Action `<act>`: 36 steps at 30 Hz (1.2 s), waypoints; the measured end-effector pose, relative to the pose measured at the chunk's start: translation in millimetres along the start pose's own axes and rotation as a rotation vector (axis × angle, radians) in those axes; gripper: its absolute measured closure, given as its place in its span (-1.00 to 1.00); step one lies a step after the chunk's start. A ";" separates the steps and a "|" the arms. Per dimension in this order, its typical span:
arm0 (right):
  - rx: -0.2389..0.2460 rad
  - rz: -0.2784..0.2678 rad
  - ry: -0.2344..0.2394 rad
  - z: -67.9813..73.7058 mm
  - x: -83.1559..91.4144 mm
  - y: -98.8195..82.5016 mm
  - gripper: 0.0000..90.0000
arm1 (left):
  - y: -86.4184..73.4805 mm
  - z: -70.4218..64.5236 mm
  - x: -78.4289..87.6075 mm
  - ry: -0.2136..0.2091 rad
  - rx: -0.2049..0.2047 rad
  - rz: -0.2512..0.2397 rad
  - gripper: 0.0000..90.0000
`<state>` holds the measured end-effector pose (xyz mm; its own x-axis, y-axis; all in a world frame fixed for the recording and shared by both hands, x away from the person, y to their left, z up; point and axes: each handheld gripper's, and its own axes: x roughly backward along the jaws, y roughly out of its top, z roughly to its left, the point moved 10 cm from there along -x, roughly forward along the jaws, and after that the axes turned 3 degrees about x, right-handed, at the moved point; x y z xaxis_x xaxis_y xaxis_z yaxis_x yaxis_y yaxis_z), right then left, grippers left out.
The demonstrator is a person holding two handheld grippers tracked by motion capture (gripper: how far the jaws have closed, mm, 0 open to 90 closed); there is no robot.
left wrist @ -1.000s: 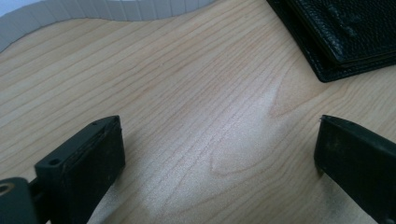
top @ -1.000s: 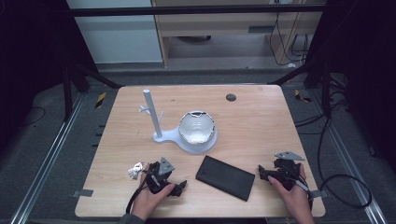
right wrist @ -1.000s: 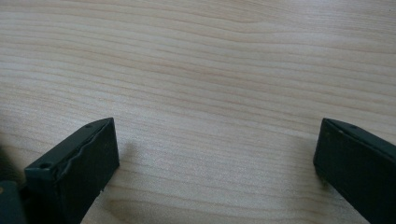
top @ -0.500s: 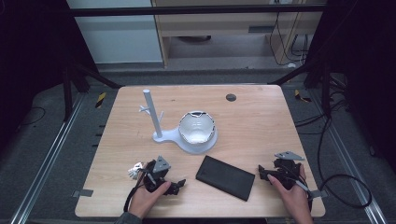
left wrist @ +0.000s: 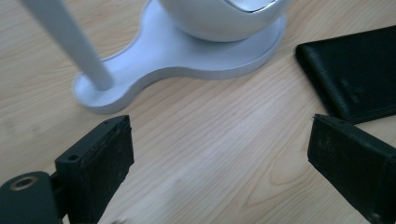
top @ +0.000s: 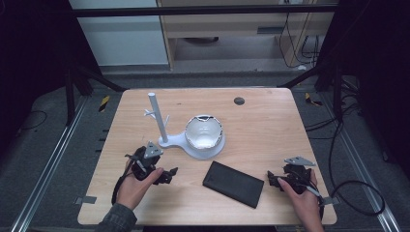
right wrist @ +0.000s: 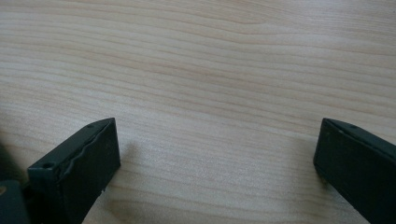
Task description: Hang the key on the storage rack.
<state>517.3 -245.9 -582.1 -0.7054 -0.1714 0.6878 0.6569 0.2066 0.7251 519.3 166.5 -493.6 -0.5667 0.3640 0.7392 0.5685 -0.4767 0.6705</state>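
In the high view a light wooden table [top: 270, 125] fills the middle of the frame, with a small dark round hole [top: 239, 101] near its upper edge. Just left of centre stands a white plastic stand [top: 193, 144], a flat rounded base with a thin upright post [top: 157, 117] rising at its left end and short pegs branching from the post. A white and silver rounded bowl-shaped object [top: 204, 132] sits on the right part of that base. Below and to the right of it, a flat black rectangular case [top: 234, 183] lies tilted on the wood, apart from the stand.

The left gripper [top: 167, 175] is in the lower left of the frame, held in a hand [top: 134, 187] with a grey sleeve cuff [top: 117, 223] at the bottom edge. It sits between the stand's base and the table's near edge. In the left gripper view its two black jaws stand wide apart with bare wood between them and nothing held; the stand's base and post lie in the upper left of that frame, and a corner of the black case sits at the right, just above the right-hand jaw.

The right gripper [top: 273, 180] is in the lower right of the high view, just right of the black case, held by the other hand [top: 303, 200]. In the right gripper view its jaws also stand wide apart, empty, over plain wood grain.
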 end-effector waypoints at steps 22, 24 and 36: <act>0.016 0.002 0.011 1.7 2.8 -3.0 -0.99 | -77.5 59.2 -3.2 0.027 0.064 0.364 0.10; 0.018 0.002 0.010 1.6 2.7 -3.0 -0.99 | -79.6 58.8 -3.2 0.014 0.074 0.358 0.13; 0.018 0.001 0.011 1.8 2.7 -2.8 -0.99 | -84.1 57.2 -11.8 0.008 0.084 0.358 0.27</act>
<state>513.1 -245.2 -582.4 -0.7019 -0.1813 0.6888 0.6526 0.2238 0.7239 512.3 248.0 -555.2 -0.3273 0.1794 0.9277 0.7787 -0.5049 0.3724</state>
